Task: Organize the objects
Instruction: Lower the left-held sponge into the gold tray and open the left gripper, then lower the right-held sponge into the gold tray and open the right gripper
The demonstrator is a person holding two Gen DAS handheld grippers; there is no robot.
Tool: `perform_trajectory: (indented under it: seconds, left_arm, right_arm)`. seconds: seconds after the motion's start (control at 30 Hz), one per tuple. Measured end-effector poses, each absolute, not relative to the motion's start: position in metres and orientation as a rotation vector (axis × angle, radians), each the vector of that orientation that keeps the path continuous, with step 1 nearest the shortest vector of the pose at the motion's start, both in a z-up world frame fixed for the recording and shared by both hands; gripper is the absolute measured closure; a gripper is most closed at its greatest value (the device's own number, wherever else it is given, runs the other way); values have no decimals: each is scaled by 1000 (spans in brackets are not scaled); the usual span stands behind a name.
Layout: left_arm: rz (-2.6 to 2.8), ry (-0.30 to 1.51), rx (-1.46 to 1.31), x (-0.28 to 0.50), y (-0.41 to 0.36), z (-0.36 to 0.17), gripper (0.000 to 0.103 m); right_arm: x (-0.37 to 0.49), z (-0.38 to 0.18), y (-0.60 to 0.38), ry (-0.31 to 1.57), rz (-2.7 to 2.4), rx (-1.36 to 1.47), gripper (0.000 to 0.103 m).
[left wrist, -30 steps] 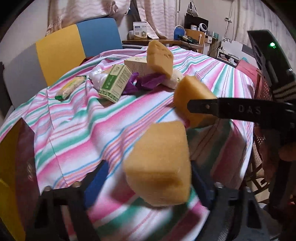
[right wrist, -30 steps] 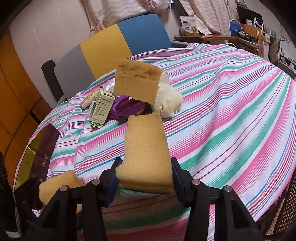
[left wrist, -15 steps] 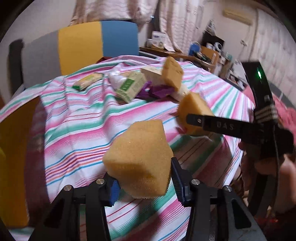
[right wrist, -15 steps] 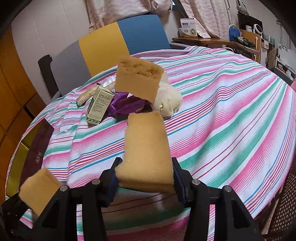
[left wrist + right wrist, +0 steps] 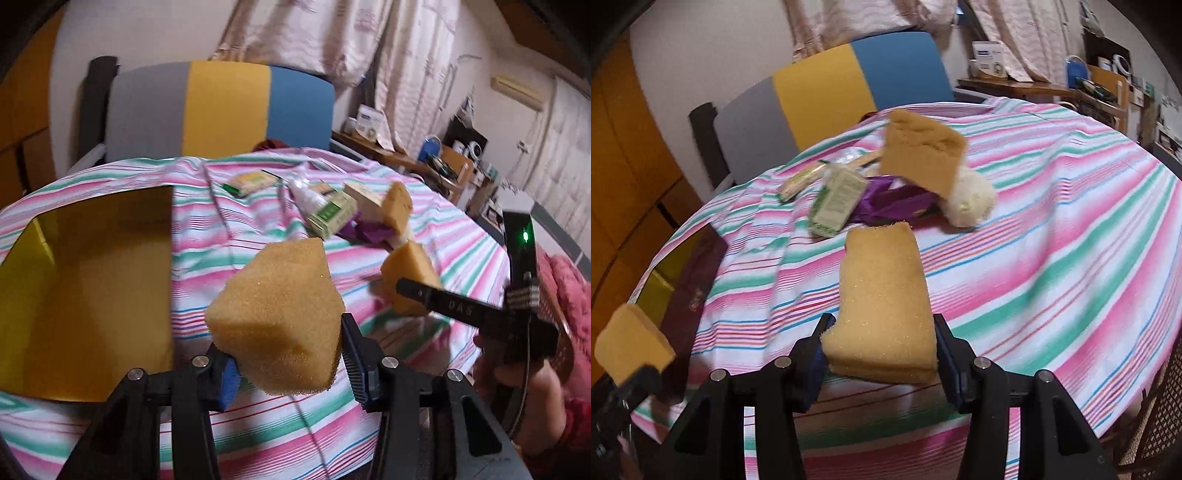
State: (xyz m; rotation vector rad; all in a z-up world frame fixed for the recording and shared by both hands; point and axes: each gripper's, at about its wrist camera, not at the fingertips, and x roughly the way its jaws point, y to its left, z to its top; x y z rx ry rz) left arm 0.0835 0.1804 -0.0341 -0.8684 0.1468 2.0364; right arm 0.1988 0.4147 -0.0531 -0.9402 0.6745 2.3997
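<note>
A sponge block (image 5: 280, 314) is clamped in the left gripper (image 5: 284, 354), whose jaws were just closing on it, above the striped tablecloth's (image 5: 236, 236) near edge. A flat sponge (image 5: 882, 306) is gripped by the right gripper (image 5: 882, 354). A carry is judged underway; the yellow box (image 5: 85, 280) at the left edge seems the likely destination.

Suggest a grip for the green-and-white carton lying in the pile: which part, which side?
Take the green-and-white carton across its two long narrow sides, near the end toward the camera. It lies flat and tilted, purple wrapper against its right, so come from above with jaws spanning its width.
</note>
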Motion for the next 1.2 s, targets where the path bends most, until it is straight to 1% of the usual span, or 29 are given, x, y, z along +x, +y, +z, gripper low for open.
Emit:
perform_trajectory:
  seconds: [0.3,0.57,0.83,0.9,0.93,0.97,1.0,1.03,1.07,1.13,1.2]
  left_arm:
    - [2274,106,-867,49,125,-23,55]
    - [2473,40,-993,5,73,-35,55]
    - [2573,45,-1067,-23,39,-49,54]
    - [2597,49,-1077,-27,34,-50,52]
    - [2609,57,-1080,-28,31,-51,49]
    - [2628,66,-1087,-29,29,-52,43]
    - [2643,58,-1091,-31,25,-51,41]
    - [2651,40,-1092,-32,22,-50,36]
    - [2658,22,-1095,-32,19,-50,29]
    - [2684,-10,-1098,-33,13,-48,20]
    - [2706,-44,-1086,-32,6,-44,16]
  right_arm:
    - [176,-44,373,608,2527,-994,51]
    - [154,-17,337,555,2658,-976,51]
    - [126,9,291,498,2812,-967,51]
    - [118,12,279,486,2850,-976,51]
    - [115,13,273,481,2863,-981,51]
    - [110,14,266,480,2881,-990,51]
    - [107,14,261,478,2891,-998,51]
    - [103,13,255,470,2904,-1008,51]
    - [101,13,251,462,2912,-1015,51]
    - [96,11,241,438,2928,-1038,51]
    - [92,8,232,419,2940,-1070,51]
